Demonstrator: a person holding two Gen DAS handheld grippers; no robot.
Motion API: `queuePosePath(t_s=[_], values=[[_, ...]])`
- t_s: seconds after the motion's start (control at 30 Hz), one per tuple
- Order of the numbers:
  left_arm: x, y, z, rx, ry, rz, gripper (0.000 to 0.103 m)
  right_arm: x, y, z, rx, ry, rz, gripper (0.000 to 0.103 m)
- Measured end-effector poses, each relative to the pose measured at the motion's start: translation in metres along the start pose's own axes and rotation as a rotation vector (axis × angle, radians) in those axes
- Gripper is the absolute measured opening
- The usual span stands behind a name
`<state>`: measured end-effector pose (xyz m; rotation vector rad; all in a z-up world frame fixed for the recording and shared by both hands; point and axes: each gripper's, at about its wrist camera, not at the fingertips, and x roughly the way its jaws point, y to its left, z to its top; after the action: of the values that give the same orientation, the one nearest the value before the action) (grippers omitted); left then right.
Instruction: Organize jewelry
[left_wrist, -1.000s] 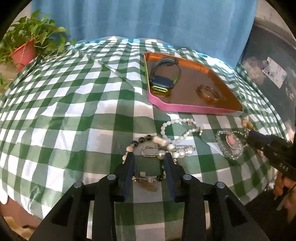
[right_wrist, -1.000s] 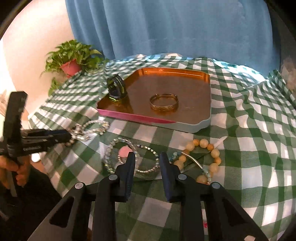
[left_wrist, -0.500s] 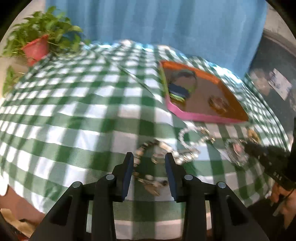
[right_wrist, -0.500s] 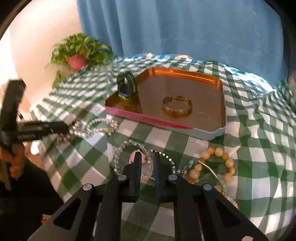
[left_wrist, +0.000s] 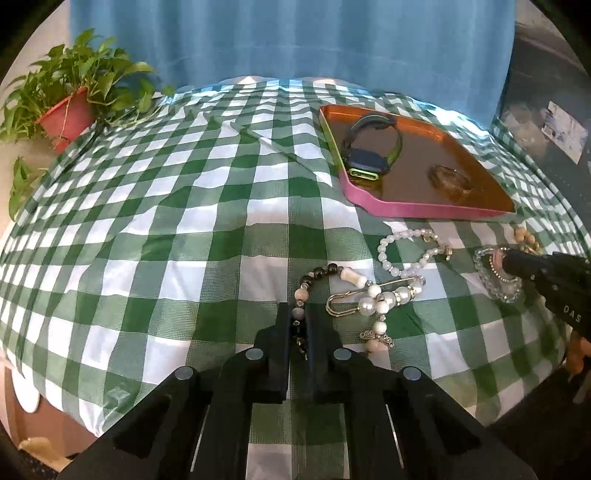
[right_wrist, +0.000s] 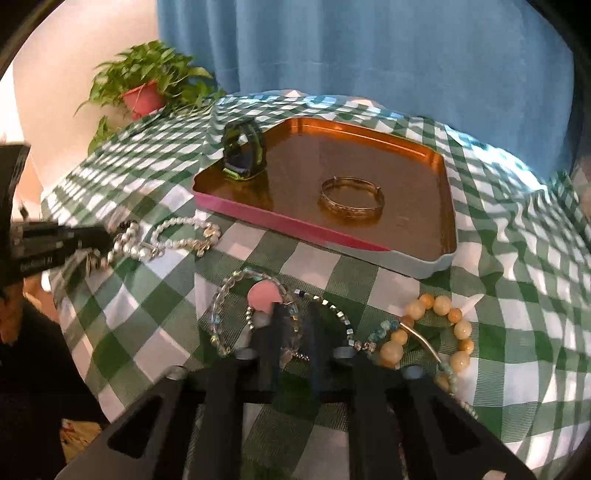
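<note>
- A table covered in a green-and-white checked cloth (left_wrist: 221, 206), with a blue curtain (left_wrist: 295, 40) behind it and a potted plant (left_wrist: 70, 110) at its far left corner.
- A shallow copper-coloured tray (left_wrist: 424, 211) with a pink rim sits toward the far right. Inside it are a watch (left_wrist: 371, 155) standing on its strap and a gold bangle (right_wrist: 351, 199) lying flat, apart from each other.
- In front of the tray, loose jewelry lies on the cloth: a white bead bracelet (left_wrist: 406, 254), a pearl pin (left_wrist: 373, 299), a clear crystal bracelet (right_wrist: 229, 317) with a pink disc, and a yellow bead bracelet (right_wrist: 439, 332).
- The left gripper (left_wrist: 297, 325) has just closed; its fingers pinch a dark-and-white bead strand (left_wrist: 314, 280) that trails away across the cloth.
- The right gripper (right_wrist: 293, 332) has just closed on the crystal bracelet, its fingers nearly together with beads and fine chain between them.
</note>
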<state>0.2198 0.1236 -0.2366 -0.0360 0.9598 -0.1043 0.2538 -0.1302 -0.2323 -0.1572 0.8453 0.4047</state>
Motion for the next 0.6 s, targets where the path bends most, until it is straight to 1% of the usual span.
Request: queuePosePath(t_s=[0.03, 0.07, 0.1, 0.13, 0.17, 0.23, 0.27, 0.3, 0.37, 0.43, 0.47, 0.53, 0.57, 0.6], values=[[0.0, 0.002, 0.002, -0.023, 0.004, -0.027, 0.008, -0.002, -0.001, 0.001, 0.013, -0.016, -0.007, 0.006], [-0.003, 0.006, 0.006, -0.069, -0.005, -0.08, 0.008, -0.007, -0.001, 0.002, 0.011, -0.039, -0.013, 0.006], [-0.006, 0.008, 0.008, -0.094, -0.019, -0.121, 0.008, -0.014, 0.001, 0.005, 0.0, -0.076, -0.01, 0.006], [-0.014, 0.009, 0.012, -0.116, -0.05, -0.162, 0.008, -0.02, 0.002, 0.006, -0.008, -0.1, -0.003, 0.006], [-0.026, 0.008, 0.019, -0.128, -0.101, -0.193, 0.008, -0.026, 0.004, 0.007, -0.012, -0.125, 0.0, 0.006], [-0.04, 0.0, 0.025, -0.113, -0.163, -0.189, 0.008, -0.039, 0.005, 0.007, -0.018, -0.161, 0.031, 0.006], [-0.047, -0.005, 0.027, -0.108, -0.191, -0.204, 0.008, -0.046, 0.006, 0.005, -0.026, -0.175, 0.015, 0.006], [-0.054, -0.011, 0.028, -0.108, -0.213, -0.238, 0.008, -0.052, 0.007, 0.003, -0.031, -0.183, 0.006, 0.006], [-0.065, -0.021, 0.027, -0.122, -0.244, -0.317, 0.008, -0.069, 0.008, -0.005, -0.017, -0.213, 0.016, 0.006], [-0.071, -0.035, 0.024, -0.128, -0.248, -0.402, 0.008, -0.083, 0.008, -0.013, -0.009, -0.238, 0.01, 0.006], [-0.073, -0.042, 0.023, -0.12, -0.243, -0.419, 0.008, -0.089, 0.008, -0.018, -0.007, -0.245, 0.0, 0.006], [-0.068, -0.061, 0.019, -0.093, -0.207, -0.428, 0.008, -0.094, 0.005, -0.03, 0.013, -0.228, -0.007, 0.006], [-0.062, -0.068, 0.013, -0.085, -0.177, -0.419, 0.008, -0.093, 0.003, -0.034, 0.02, -0.212, -0.013, 0.006], [-0.052, -0.077, 0.007, -0.075, -0.135, -0.391, 0.008, -0.091, 0.001, -0.039, 0.023, -0.185, -0.02, 0.006]])
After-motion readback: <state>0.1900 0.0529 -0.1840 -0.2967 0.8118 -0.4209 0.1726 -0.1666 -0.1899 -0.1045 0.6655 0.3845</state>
